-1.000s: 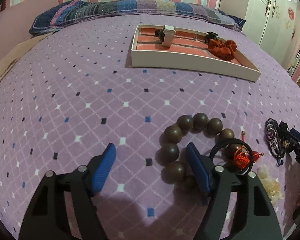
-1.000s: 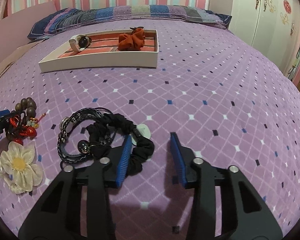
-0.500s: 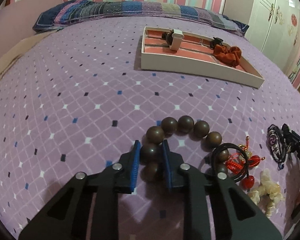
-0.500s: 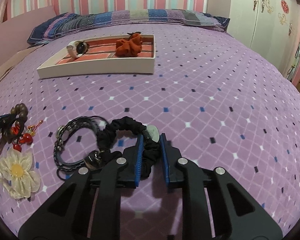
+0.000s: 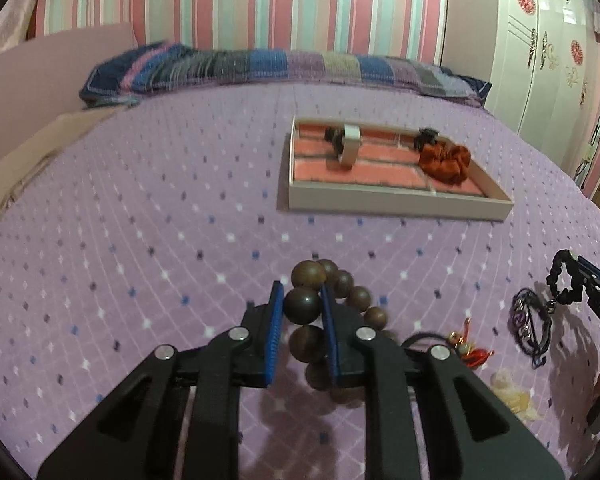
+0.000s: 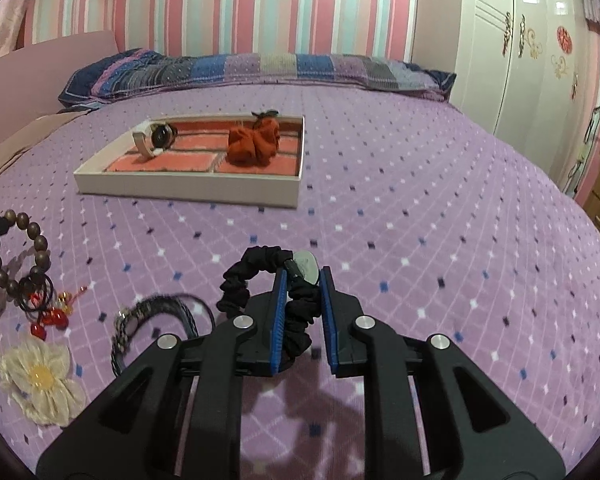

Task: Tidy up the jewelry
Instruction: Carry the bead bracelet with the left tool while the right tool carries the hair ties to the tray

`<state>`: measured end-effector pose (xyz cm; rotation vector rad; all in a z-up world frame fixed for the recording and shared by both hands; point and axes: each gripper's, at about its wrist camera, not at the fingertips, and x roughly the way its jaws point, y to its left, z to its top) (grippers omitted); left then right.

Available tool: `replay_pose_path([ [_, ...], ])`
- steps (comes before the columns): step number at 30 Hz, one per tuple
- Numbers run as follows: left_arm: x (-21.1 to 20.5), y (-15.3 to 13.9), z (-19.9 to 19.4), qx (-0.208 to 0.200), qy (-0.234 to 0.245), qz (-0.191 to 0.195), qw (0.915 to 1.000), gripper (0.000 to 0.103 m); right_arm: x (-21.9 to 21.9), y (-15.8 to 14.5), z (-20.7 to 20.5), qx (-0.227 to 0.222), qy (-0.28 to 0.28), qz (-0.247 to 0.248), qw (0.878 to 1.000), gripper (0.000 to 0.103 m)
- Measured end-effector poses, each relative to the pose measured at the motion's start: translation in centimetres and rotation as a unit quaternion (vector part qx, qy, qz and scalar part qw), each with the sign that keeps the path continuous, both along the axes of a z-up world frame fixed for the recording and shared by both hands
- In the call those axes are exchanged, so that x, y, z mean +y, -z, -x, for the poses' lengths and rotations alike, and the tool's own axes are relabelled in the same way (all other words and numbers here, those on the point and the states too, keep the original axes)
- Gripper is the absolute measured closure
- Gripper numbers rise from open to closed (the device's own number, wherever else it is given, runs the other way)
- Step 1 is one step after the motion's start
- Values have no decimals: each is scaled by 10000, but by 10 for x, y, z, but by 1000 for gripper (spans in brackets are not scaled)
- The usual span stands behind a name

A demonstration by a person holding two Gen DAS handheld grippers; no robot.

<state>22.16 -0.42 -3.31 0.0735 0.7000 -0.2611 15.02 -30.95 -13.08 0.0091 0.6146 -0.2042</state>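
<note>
My left gripper (image 5: 301,300) is shut on a brown wooden bead bracelet (image 5: 303,305) and holds it lifted above the purple bedspread; the bracelet also shows in the right wrist view (image 6: 36,242). My right gripper (image 6: 303,286) is shut on a black scrunchie (image 6: 256,276) with a pale charm, raised off the bed. A white tray (image 5: 396,199) with a red lining lies farther back; it holds a watch (image 5: 346,145) and an orange scrunchie (image 5: 444,162). The tray shows in the right wrist view too (image 6: 188,190).
On the bed lie a black braided bracelet (image 6: 156,320), a red charm on a black cord (image 6: 40,304) and a cream fabric flower (image 6: 40,380). A striped pillow (image 6: 260,72) lies at the head. A white wardrobe (image 6: 540,40) stands to the right.
Both grippers closed on their items, the left on the bead bracelet and the right on the black scrunchie, and have lifted them off the bedspread.
</note>
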Motion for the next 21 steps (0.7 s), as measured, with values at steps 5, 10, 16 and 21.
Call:
replay_pose_path([
  [5, -1, -16, -5, -196, 38, 48, 9998, 84, 2, -10, -8, -103, -94, 50, 9999, 86],
  [10, -7, -26, -17, -286, 105, 68, 9995, 84, 5, -17, -20, -151, -165, 82, 9997, 86],
  [16, -23, -49, -37, -446, 276, 138, 9985, 84, 6, -34, -43, -253, -237, 34, 9994, 86],
  [21, -45, -68, -66, -428, 526, 388, 9969, 84, 7, -55, -76, -364, -331, -39, 9988, 86],
])
